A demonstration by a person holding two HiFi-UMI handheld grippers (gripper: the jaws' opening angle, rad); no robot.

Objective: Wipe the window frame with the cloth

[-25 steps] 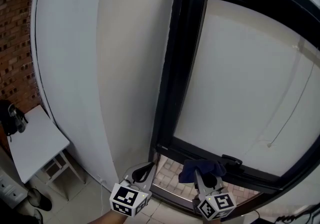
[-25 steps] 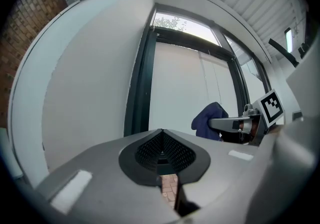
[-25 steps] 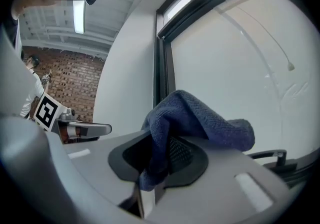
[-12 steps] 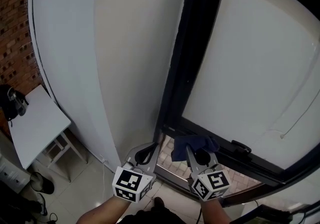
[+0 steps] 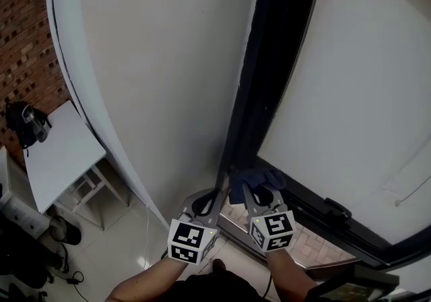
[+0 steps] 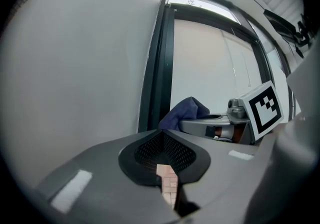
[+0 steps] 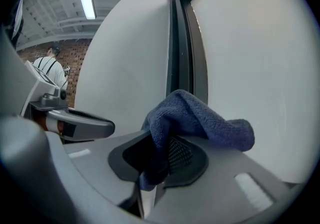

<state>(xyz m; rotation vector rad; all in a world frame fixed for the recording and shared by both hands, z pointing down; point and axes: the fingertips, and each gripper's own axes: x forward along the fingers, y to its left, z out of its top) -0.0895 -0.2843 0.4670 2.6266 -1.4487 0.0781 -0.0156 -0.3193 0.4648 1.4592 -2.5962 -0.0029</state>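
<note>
At the lower corner of the frame (image 5: 269, 71): we see the blue cloth (image 5: 254, 178) bunched where the dark upright meets the bottom rail. We cannot tell whether it touches the frame.
Right tool (image 5: 260, 189): its jaws are clamped on the cloth. In its own view one fold runs down between the pads and the rest lies heaped over the tips, in front of the upright.
Left tool (image 5: 219, 187): its jaws are closed together with nothing between them. It is just left of the right tool, with its tips near the foot of the upright.
Wall (image 5: 161, 92): plain white, left of the frame.
Pane (image 5: 363, 92): pale and opaque, right of the upright.
Desk (image 5: 57, 159): white, well off to our left by the brick wall (image 5: 23, 31), with a dark object (image 5: 27, 124) at its far corner.
</note>
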